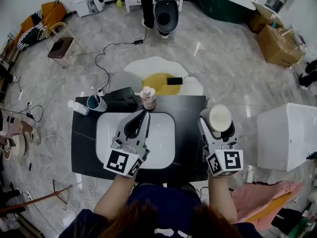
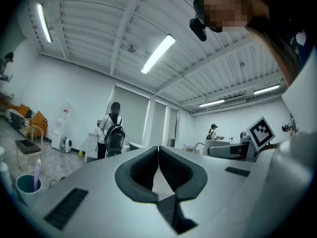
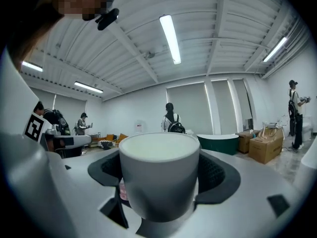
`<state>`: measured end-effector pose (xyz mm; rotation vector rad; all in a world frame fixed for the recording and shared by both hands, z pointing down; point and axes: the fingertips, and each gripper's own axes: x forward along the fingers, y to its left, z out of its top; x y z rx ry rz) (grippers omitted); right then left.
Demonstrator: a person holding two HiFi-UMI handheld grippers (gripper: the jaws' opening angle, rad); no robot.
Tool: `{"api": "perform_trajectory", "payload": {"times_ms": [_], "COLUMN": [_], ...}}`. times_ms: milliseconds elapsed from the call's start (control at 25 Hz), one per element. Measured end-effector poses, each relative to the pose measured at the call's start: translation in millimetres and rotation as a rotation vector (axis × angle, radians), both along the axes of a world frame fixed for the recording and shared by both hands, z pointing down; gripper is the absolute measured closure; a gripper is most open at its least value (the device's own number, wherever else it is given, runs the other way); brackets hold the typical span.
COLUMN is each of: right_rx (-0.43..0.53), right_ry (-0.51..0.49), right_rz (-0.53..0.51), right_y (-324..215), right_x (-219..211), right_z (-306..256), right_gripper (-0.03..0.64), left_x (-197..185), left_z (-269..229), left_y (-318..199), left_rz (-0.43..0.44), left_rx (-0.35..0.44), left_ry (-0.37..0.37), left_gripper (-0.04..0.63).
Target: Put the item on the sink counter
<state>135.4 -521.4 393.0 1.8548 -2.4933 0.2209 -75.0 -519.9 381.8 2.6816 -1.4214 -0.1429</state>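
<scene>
A white cup (image 1: pixel 220 117) stands upright between the jaws of my right gripper (image 1: pixel 218 121), which is shut on it. It hangs over the right end of the black sink counter (image 1: pixel 188 128), beside the white basin (image 1: pixel 161 143). In the right gripper view the cup (image 3: pixel 159 175) fills the gap between the dark pads (image 3: pixel 218 175). My left gripper (image 1: pixel 144 115) is over the basin with its jaws shut and nothing in them; in the left gripper view the left gripper (image 2: pixel 158 150) shows its tips touching.
At the counter's back stand a blue cup with a toothbrush (image 1: pixel 96 102), a white bottle (image 1: pixel 78 107), a black box (image 1: pixel 121 99) and a pink bottle (image 1: pixel 147 98). A white cabinet (image 1: pixel 287 135) stands to the right. A person (image 1: pixel 161 6) stands beyond on the floor.
</scene>
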Motion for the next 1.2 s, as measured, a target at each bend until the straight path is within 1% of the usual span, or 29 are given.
{"api": "perform_trajectory", "payload": {"times_ms": [200,360,560,720,920,1200], "right_rx": [-0.044,-0.122,-0.188,-0.241,-0.258,-0.236], "right_ry": [0.051,0.063,0.095,0.116,0.155,0.154], "right_rz": [-0.055,-0.048,-0.065,-0.066,-0.068,-0.041], "right_y": [-32.5,-56.1,-77.6,-90.5,-97.3,-115.9], "right_x": [-2.6,-0.3,-6.6,-11.1,-8.6,-11.4], "right_z": [49.3,99.5,166.0,210.4,244.9,267.0], "right_gripper": [0.173,0.173,0.173,0.173,0.173,0.172], "left_x": [2.9,10.7,17.1,19.2,17.2,0.0], "left_z": [29.9,53.6,82.1,89.9,95.7,109.6], "left_y": [-17.2,-27.5,-43.1,-57.0,-57.1,-52.1], "left_rz": [-0.032,-0.036,-0.039,-0.031,-0.045,-0.074], "left_rx": [-0.051,-0.079,-0.113,-0.131,-0.144,-0.158], "left_ry": [0.010,0.010,0.008,-0.004,-0.021,-0.032], "left_gripper": [0.571,0.571,0.571,0.571,0.571,0.571]}}
